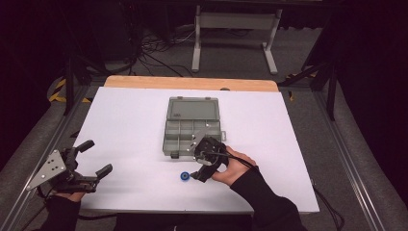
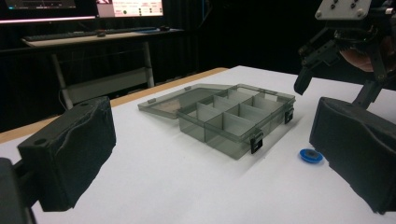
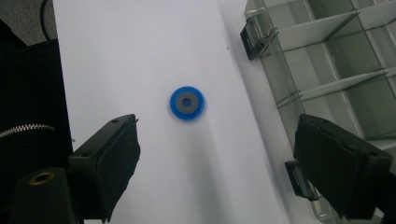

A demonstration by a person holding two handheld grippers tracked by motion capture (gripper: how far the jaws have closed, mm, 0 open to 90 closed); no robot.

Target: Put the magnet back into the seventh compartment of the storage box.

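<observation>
A grey see-through compartment box (image 1: pixel 192 132) lies open in the middle of the white table (image 1: pixel 125 120), lid flat at the far side, its compartments looking bare. A small blue disc (image 1: pixel 184 177) with a grey centre lies just in front of the box. My right gripper (image 1: pixel 198 169) hangs over the table right of the disc, jaws open and empty. In the right gripper view the disc (image 3: pixel 187 102) lies ahead of the open jaws (image 3: pixel 217 135), the box wall (image 3: pixel 275 70) to the right. My left gripper (image 1: pixel 98 157) rests open at the front left corner, holding nothing.
In the left gripper view the box (image 2: pixel 233 116) and the disc (image 2: pixel 311 155) lie beyond the wide jaws (image 2: pixel 212 140), with the right gripper (image 2: pixel 334 88) above. A wooden strip (image 1: pixel 192 83) edges the table's far side. A white-legged desk (image 1: pixel 235 21) and cables stand beyond.
</observation>
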